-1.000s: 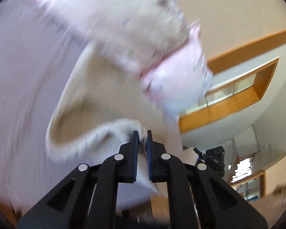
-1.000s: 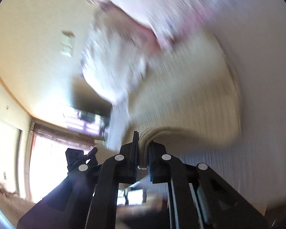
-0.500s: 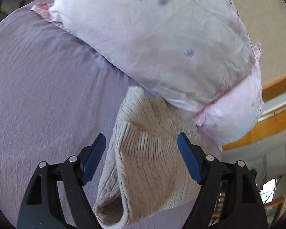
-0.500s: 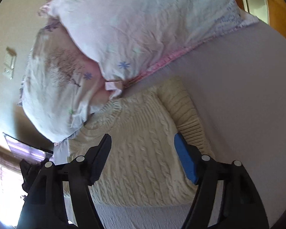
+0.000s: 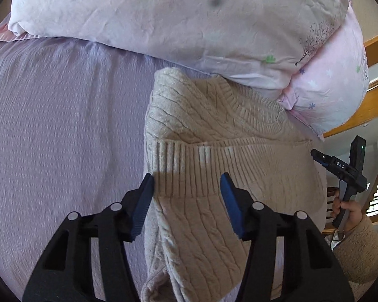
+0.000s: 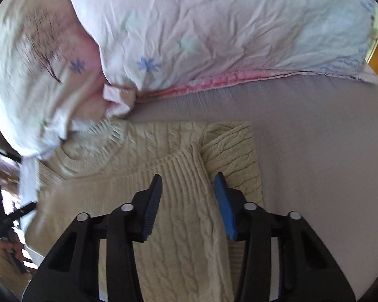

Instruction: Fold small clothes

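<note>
A cream cable-knit sweater (image 5: pixel 214 130) lies folded on the lilac bed sheet (image 5: pixel 63 125), its collar against the pillows. A ribbed hem band is laid across its body. My left gripper (image 5: pixel 187 188) is open and empty, its blue pads on either side of the ribbed band's left end. In the right wrist view the same sweater (image 6: pixel 128 158) fills the lower middle. My right gripper (image 6: pixel 188 188) is open and empty over the ribbed band's right end. The right gripper also shows in the left wrist view (image 5: pixel 315 154), held by a hand.
Two pale floral pillows (image 5: pixel 189 20) lie across the far side, touching the sweater's collar; they also show in the right wrist view (image 6: pixel 214 30). A wooden frame (image 5: pixel 375 42) stands at the right. Bare sheet (image 6: pixel 315 138) lies right of the sweater.
A second ago both grippers were shut on the sweater and carried it through the air. They opened and let it go on the sheet. Now the ribbed hem lies folded across the body.
</note>
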### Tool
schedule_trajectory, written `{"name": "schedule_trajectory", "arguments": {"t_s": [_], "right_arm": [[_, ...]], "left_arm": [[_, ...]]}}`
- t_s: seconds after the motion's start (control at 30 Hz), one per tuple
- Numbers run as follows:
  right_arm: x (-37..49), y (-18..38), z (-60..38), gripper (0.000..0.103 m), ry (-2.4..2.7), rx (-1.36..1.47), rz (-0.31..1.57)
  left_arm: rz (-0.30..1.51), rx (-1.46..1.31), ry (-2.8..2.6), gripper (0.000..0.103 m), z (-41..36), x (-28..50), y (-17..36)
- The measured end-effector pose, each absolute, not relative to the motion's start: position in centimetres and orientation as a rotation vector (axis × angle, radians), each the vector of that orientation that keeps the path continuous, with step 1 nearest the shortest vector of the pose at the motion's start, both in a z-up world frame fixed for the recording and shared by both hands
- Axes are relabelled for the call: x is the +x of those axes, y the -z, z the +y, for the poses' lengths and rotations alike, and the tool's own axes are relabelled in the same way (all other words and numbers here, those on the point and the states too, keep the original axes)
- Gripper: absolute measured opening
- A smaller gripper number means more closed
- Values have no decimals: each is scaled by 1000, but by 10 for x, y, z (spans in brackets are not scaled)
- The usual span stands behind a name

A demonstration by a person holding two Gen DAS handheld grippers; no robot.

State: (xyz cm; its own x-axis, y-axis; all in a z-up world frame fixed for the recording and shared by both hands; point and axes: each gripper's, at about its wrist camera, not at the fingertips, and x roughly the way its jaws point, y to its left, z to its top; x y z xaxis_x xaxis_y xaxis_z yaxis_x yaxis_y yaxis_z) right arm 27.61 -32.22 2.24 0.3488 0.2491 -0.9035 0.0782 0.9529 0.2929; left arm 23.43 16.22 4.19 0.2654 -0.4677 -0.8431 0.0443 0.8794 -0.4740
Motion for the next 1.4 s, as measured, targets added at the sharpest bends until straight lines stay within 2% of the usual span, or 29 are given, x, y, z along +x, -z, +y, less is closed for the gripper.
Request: {"name": "schedule_trajectory", "arguments": {"t_s": [0.13,0.3,0.37,0.4,0.43,0.47,0.53,0.57,0.6,0.67,0.7,0.73,0.77,0.8,0.9,1.03,1.27,1.4], "right_arm": [[277,-11,-325,40,-94,311,1247],[275,-9,-327,41,-86,321,1253],[274,-10,-325,35,-105,296,1260],[272,-10,-324,16,-132,304,1268],[272,-10,-324,11,-140,317,1271],[270,-10,-324,11,-141,324,1265],[267,-12,-323,11,-134,309,1250],[267,-11,-323,12,-124,303,1252],[268,-11,-322,13,-121,312,1256],[271,-9,-321,22,-126,334,1264],[272,-9,-320,23,-128,333,1266],[273,-8,-317,22,-131,313,1265],[274,-8,-314,19,-137,300,1263],[273,-9,-314,11,-148,301,1261],[268,-16,-315,10,-179,344,1225],[262,-37,-324,9,-193,413,1144],[254,-81,-364,9,-115,528,958],[269,-64,-373,9,27,514,982]], "left_arm": [[1266,-413,352,45,167,232,-36],[1276,-417,347,41,168,227,-34],[1277,-390,340,35,166,225,-33],[1278,-383,334,31,164,225,-32],[1279,-380,323,30,164,225,-31],[1281,-393,310,29,166,226,-30],[1278,-424,282,34,171,228,-31],[1278,-422,269,49,173,227,-32],[1277,-415,256,60,174,227,-33],[1291,-417,276,61,173,226,-33],[1304,-415,287,58,171,225,-32],[1307,-403,290,50,168,224,-32],[1299,-387,289,31,166,222,-32],[1291,-372,275,26,164,221,-34],[1260,-362,245,15,168,216,-41],[1221,-302,267,11,161,214,-56],[1026,-292,316,7,157,239,-107],[1001,-243,237,8,149,275,-98]]}}
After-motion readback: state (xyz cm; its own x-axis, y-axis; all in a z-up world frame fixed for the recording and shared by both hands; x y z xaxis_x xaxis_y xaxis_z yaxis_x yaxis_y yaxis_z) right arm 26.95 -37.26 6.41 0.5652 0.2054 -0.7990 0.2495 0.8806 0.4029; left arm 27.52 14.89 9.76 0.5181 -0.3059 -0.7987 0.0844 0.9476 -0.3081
